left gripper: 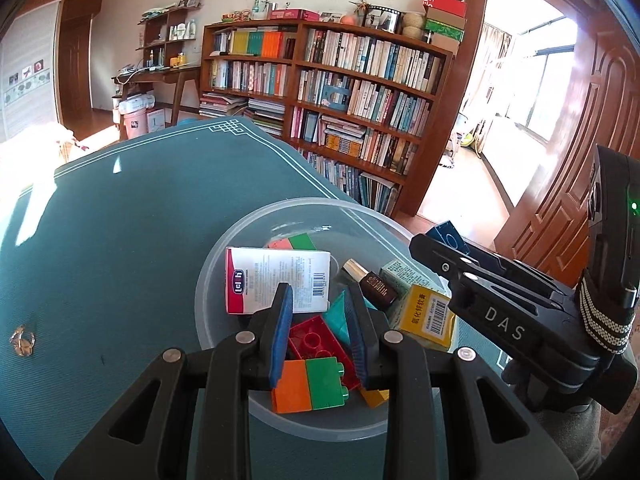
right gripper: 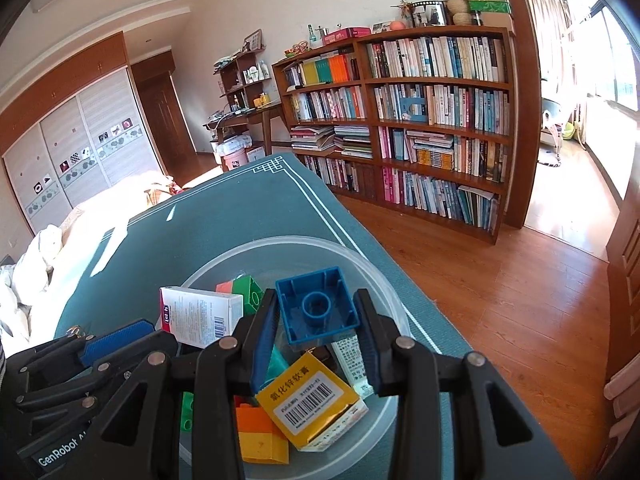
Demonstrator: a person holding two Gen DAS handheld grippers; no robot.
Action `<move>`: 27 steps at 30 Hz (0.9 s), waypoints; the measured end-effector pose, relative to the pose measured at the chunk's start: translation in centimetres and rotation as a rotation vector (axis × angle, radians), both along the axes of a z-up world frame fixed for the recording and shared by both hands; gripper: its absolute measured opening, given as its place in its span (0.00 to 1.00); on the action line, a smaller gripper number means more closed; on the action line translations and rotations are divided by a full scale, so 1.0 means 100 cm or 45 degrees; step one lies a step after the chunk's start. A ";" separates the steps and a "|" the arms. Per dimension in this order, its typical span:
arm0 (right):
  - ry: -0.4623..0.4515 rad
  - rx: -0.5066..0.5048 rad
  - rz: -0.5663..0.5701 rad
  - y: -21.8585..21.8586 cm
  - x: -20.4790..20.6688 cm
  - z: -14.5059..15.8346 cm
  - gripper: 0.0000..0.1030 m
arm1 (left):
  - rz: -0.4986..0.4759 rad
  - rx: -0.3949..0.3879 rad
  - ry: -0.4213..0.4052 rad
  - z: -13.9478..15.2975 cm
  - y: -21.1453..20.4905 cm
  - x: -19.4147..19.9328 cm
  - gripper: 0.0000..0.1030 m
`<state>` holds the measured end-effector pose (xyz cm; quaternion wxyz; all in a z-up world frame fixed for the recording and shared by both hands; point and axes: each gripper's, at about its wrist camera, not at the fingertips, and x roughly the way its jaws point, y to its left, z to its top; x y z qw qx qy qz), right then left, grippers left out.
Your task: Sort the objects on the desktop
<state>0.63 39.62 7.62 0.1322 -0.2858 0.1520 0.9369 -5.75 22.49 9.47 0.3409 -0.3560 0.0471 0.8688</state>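
Note:
A clear plastic bowl point(left gripper: 224, 256) on the green table mat holds a white and pink box point(left gripper: 280, 280), a yellow box point(left gripper: 428, 314), a brown bottle point(left gripper: 374, 286), a red brick point(left gripper: 316, 338), an orange and green brick point(left gripper: 308, 384) and other bricks. My left gripper point(left gripper: 318, 312) hangs over the bowl, open and empty. My right gripper point(right gripper: 316, 316) is shut on a blue brick point(right gripper: 316, 308), held above the bowl point(right gripper: 372, 272). The right gripper also shows in the left wrist view point(left gripper: 444, 244). The left gripper's blue pad shows at the right wrist view's left point(right gripper: 116, 340).
A small gold ring-like item point(left gripper: 22, 340) lies on the mat point(left gripper: 120, 220) at the left. The table's right edge point(right gripper: 360, 224) drops to a wooden floor. A tall bookshelf point(right gripper: 420, 120) stands behind, with an open doorway to its right.

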 end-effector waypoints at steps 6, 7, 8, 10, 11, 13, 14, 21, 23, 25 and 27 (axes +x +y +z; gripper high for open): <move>-0.023 -0.066 0.013 0.003 -0.008 -0.010 0.80 | 0.124 0.043 -0.069 -0.006 -0.027 -0.018 0.51; -0.015 -0.066 0.012 0.002 -0.007 -0.010 0.82 | 0.146 0.053 -0.071 -0.006 -0.032 -0.020 0.51; -0.005 -0.054 0.007 -0.001 -0.006 -0.009 0.81 | 0.164 0.061 -0.072 -0.006 -0.038 -0.022 0.51; 0.008 -0.017 0.016 -0.008 -0.006 -0.006 0.81 | 0.205 0.073 -0.069 -0.005 -0.050 -0.026 0.51; 0.018 -0.003 0.019 -0.011 -0.006 -0.003 0.81 | 0.231 0.077 -0.064 -0.005 -0.057 -0.028 0.51; 0.041 0.018 0.026 -0.018 -0.005 0.000 0.81 | 0.292 0.071 -0.039 -0.003 -0.074 -0.032 0.52; 0.052 0.028 0.026 -0.021 -0.004 0.002 0.81 | 0.327 0.062 -0.026 -0.003 -0.083 -0.034 0.52; 0.083 0.024 0.094 -0.045 -0.008 0.005 0.81 | 0.608 -0.062 0.019 -0.013 -0.150 -0.058 0.52; 0.081 0.021 0.123 -0.054 -0.009 0.004 0.81 | 0.677 -0.079 0.009 -0.018 -0.168 -0.065 0.52; 0.078 0.027 0.151 -0.062 -0.011 0.003 0.81 | 0.730 -0.092 0.003 -0.024 -0.185 -0.071 0.52; 0.076 0.029 0.172 -0.068 -0.011 0.002 0.81 | 0.771 -0.105 -0.005 -0.029 -0.197 -0.077 0.52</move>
